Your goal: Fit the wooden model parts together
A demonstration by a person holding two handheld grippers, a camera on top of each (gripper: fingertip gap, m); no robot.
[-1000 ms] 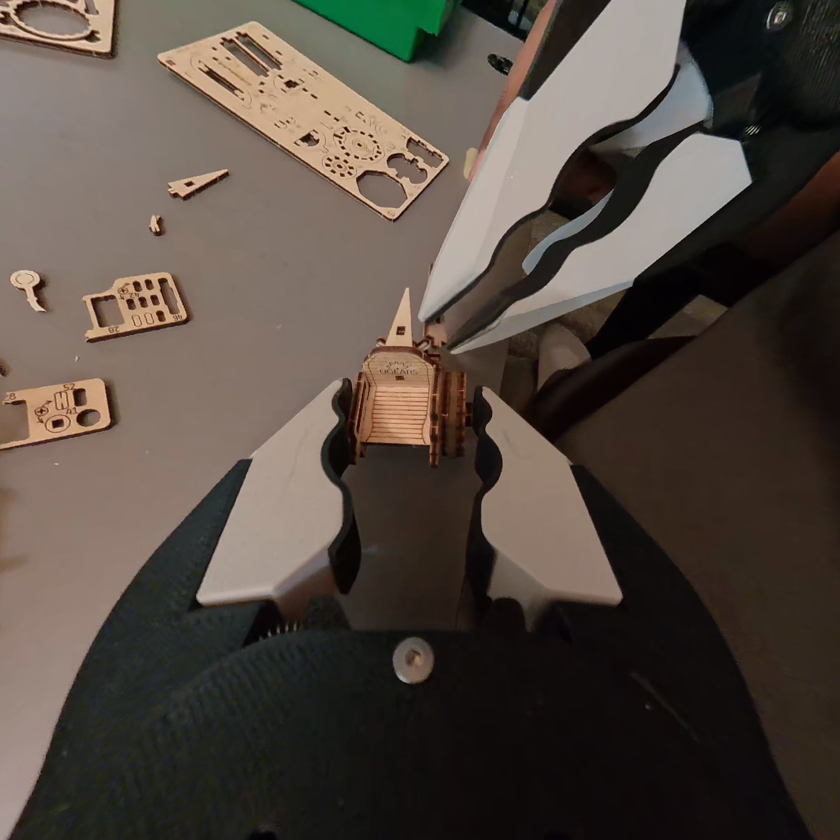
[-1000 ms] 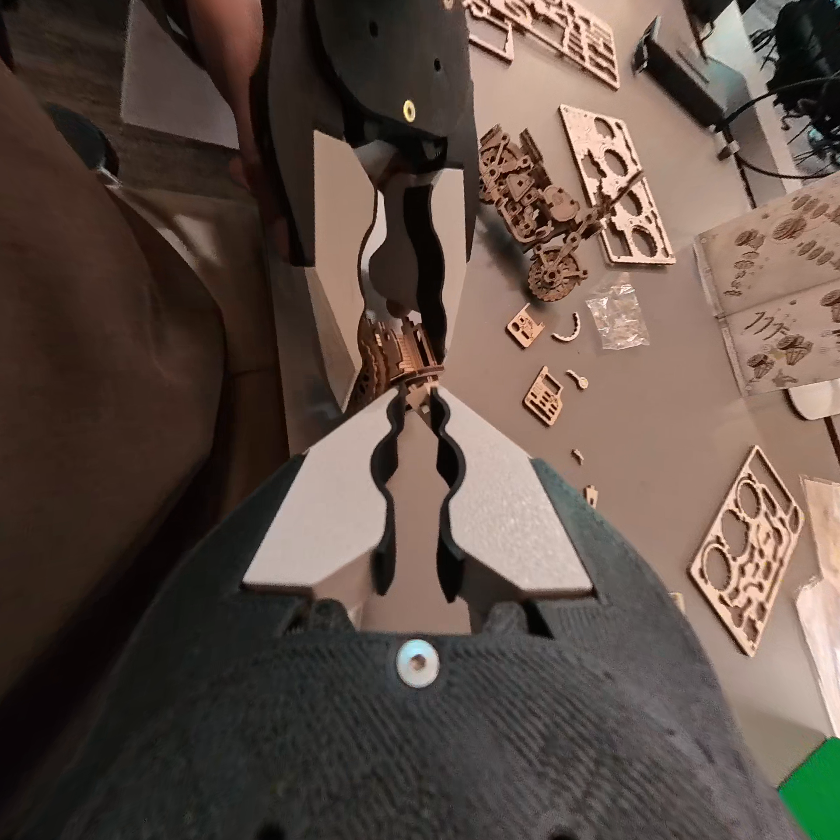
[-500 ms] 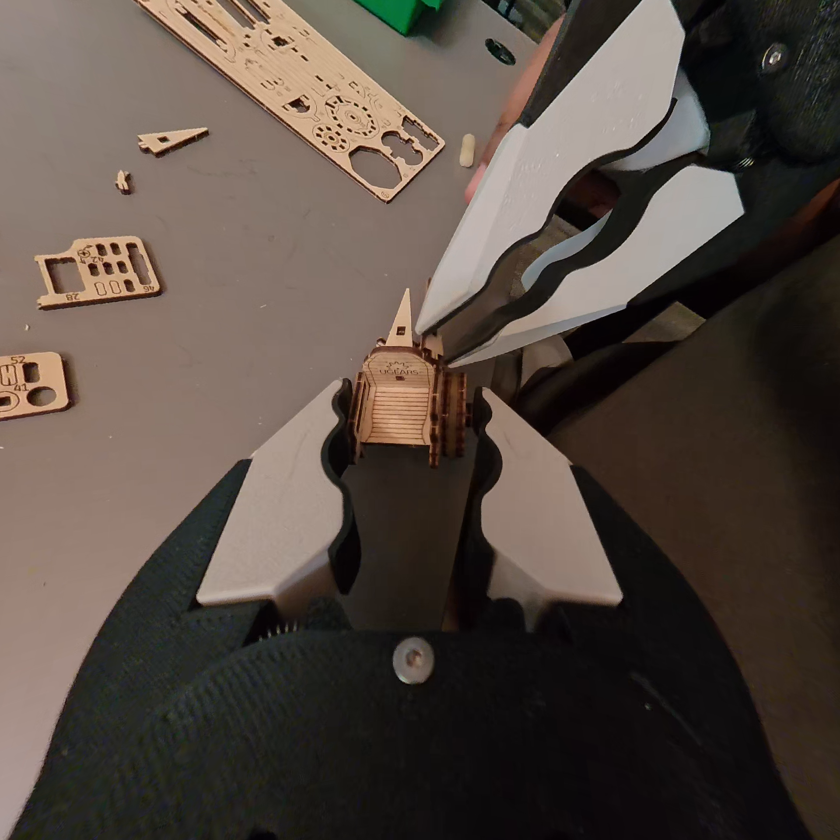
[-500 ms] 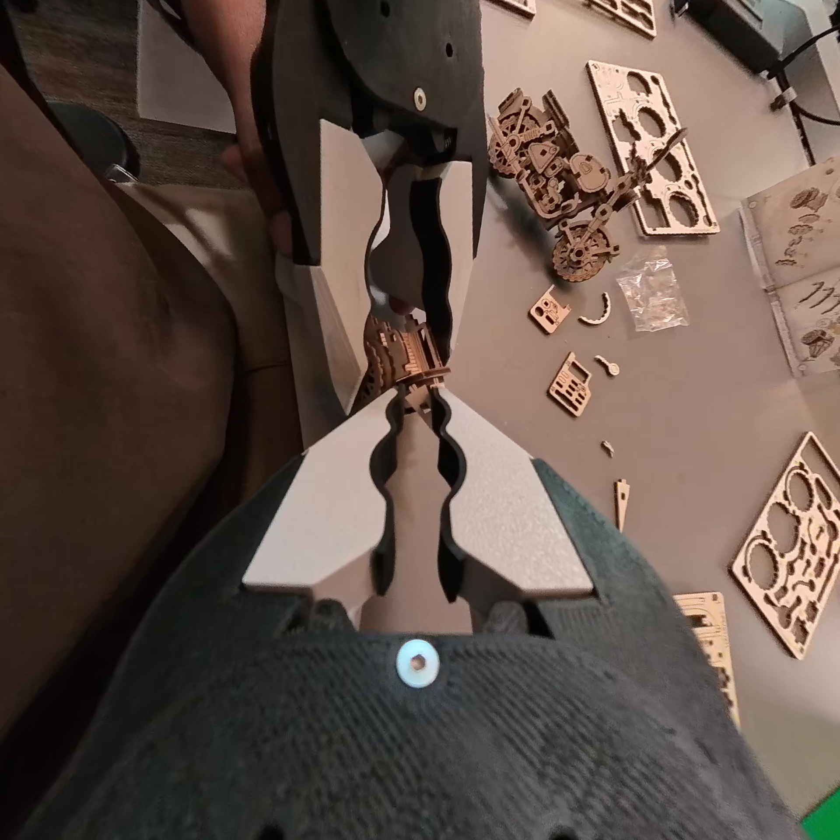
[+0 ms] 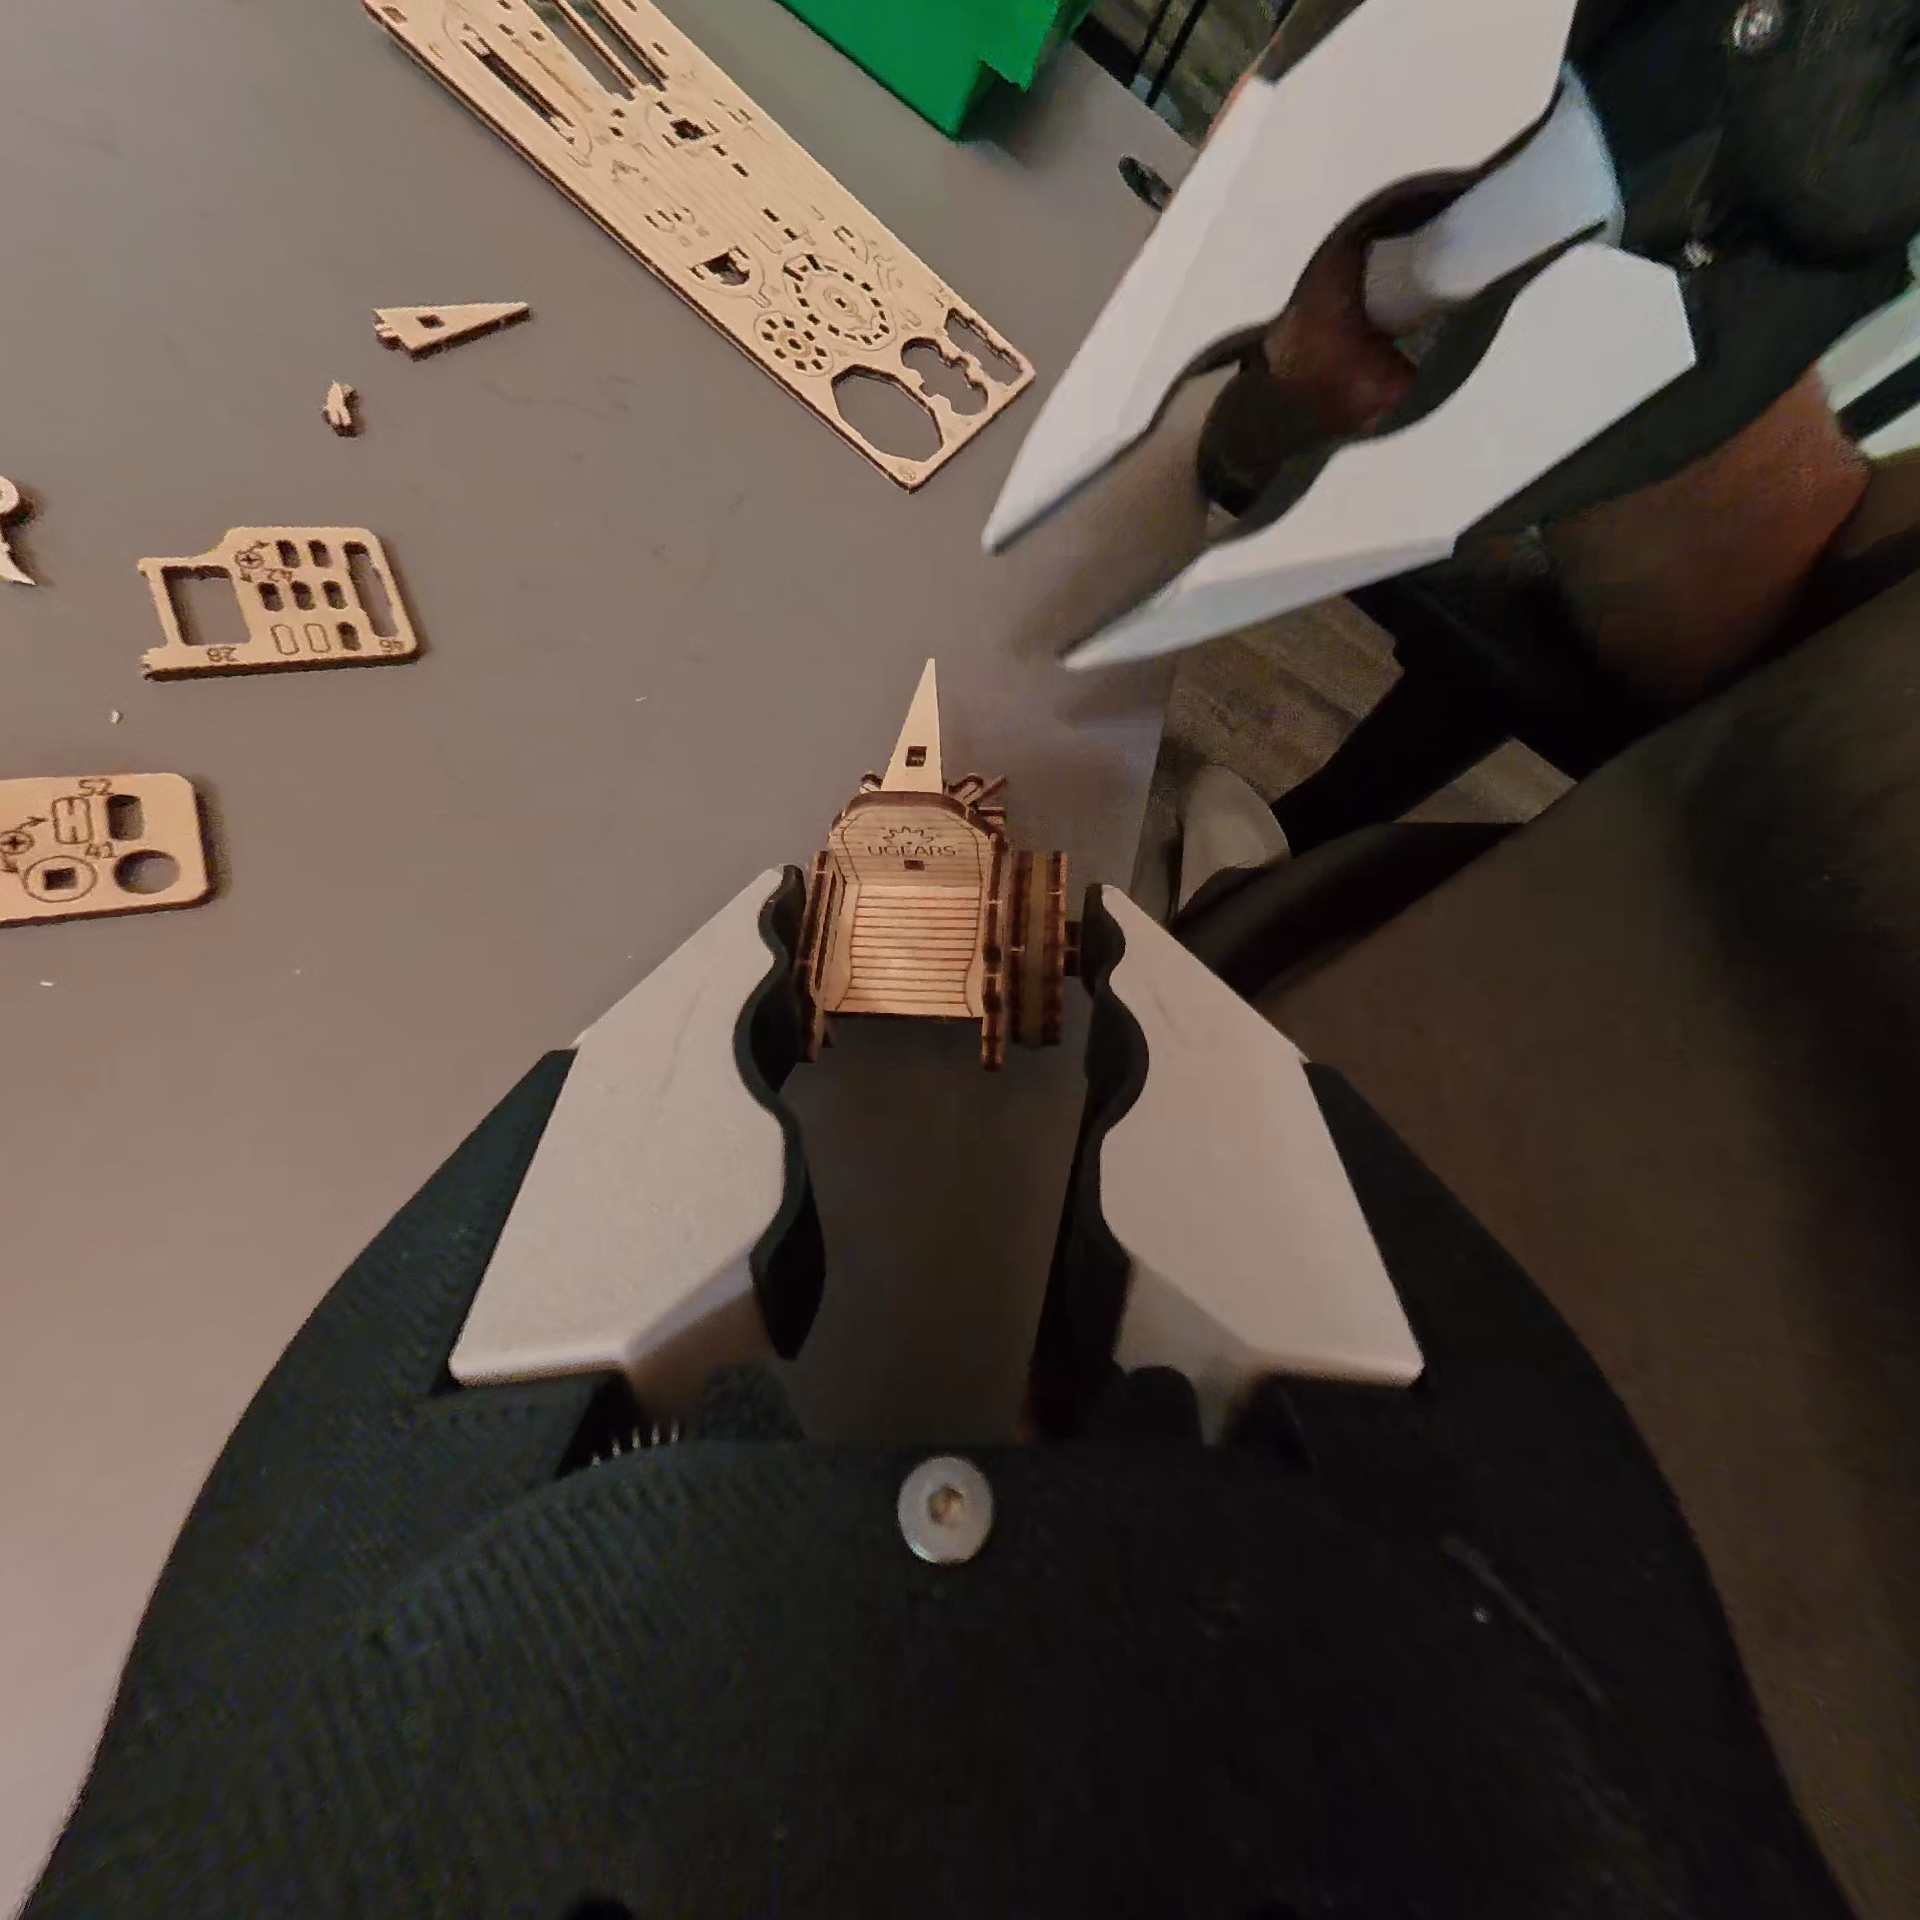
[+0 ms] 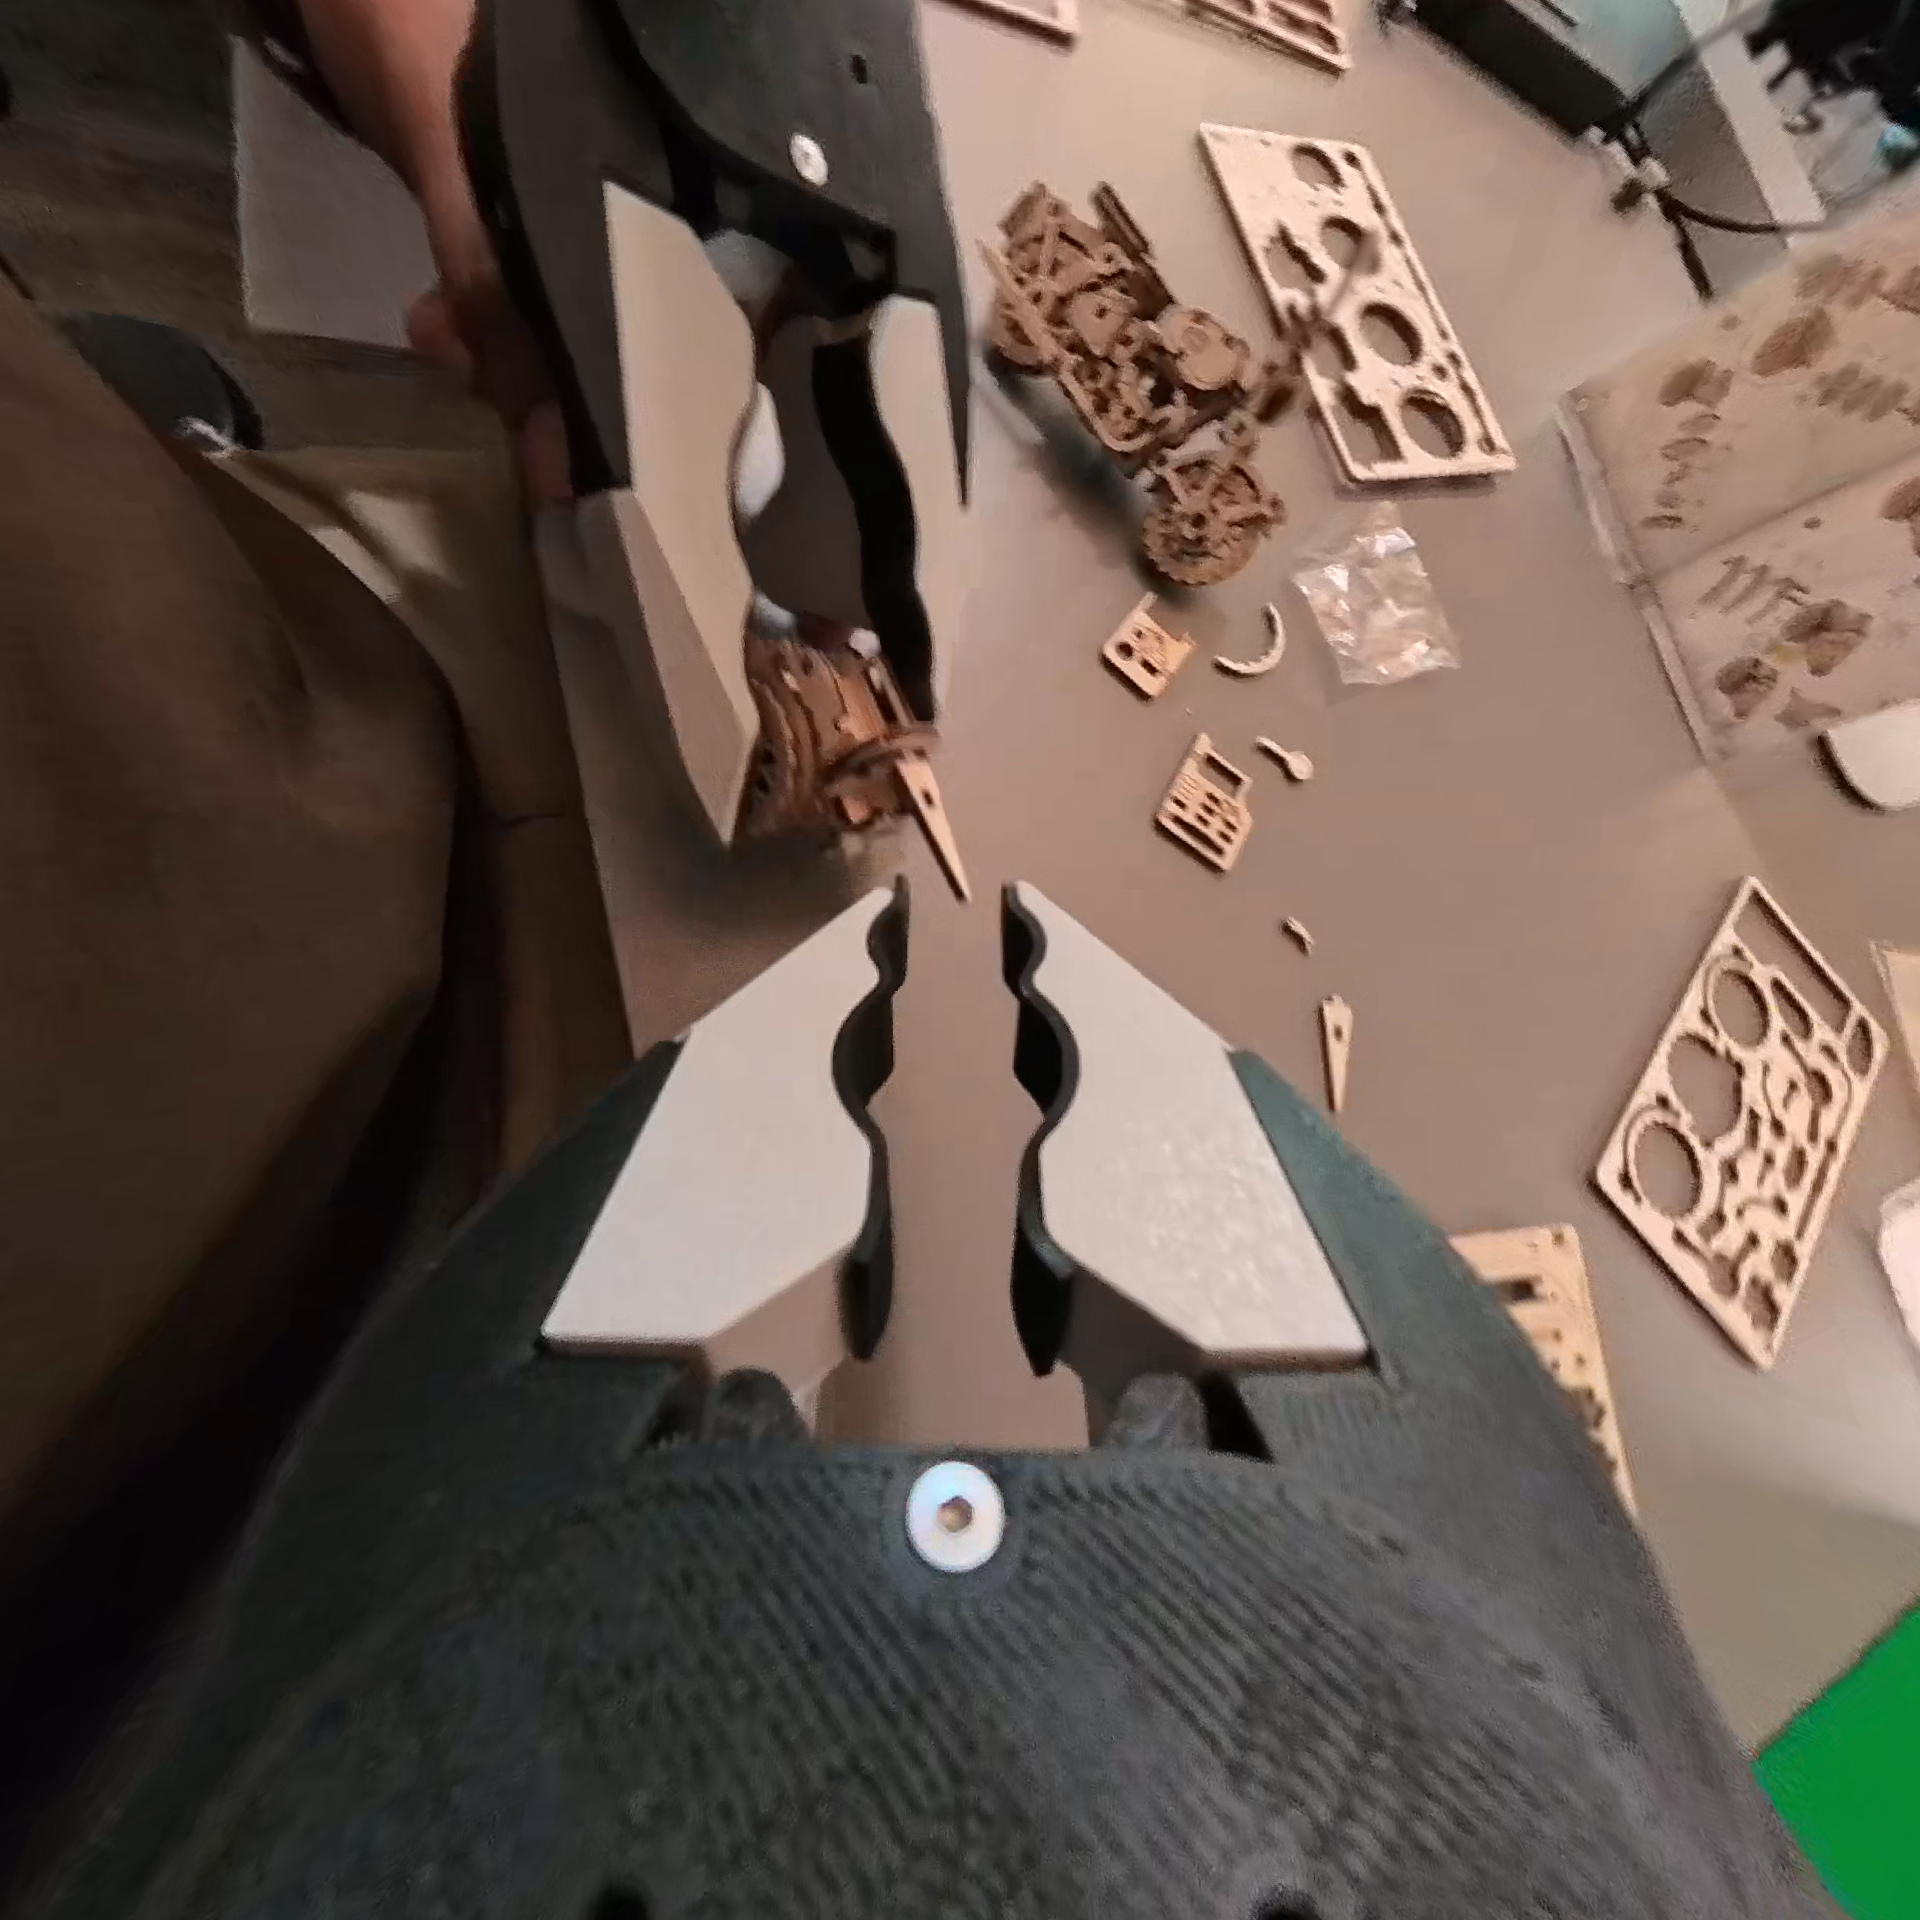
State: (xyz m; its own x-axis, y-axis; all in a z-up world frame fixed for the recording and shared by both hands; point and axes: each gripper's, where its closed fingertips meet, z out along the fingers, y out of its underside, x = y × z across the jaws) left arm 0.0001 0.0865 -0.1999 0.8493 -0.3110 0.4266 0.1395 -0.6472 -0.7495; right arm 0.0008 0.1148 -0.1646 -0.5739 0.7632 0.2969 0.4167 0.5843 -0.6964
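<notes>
My left gripper (image 5: 935, 914) is shut on a small wooden sub-assembly (image 5: 914, 935), a slatted seat-like piece with a gear on its right side and a pointed spike (image 5: 914, 727) at its front. It is held just above the grey table's near edge. The sub-assembly also shows in the right wrist view (image 6: 831, 748), between the left gripper's fingers (image 6: 686, 582). My right gripper (image 6: 951, 904) is open and empty, its tips just short of the spike's point (image 6: 940, 831). It shows in the left wrist view (image 5: 1039, 592), up and right of the sub-assembly.
On the grey table (image 5: 582, 582) lie cut-out wooden sheets (image 5: 707, 208), small loose parts (image 5: 281, 603), a loose spike (image 5: 447, 322) and a green box (image 5: 925, 52). A part-built wooden model (image 6: 1132, 364), a plastic bag (image 6: 1371, 603) and an instruction sheet (image 6: 1766, 499) lie farther off. A person's lap is on the near side. About 5 cm separates my left fingertips from my right.
My right gripper has let go of the sub-assembly's front, opened and drawn back from it. The left gripper still holds the sub-assembly.
</notes>
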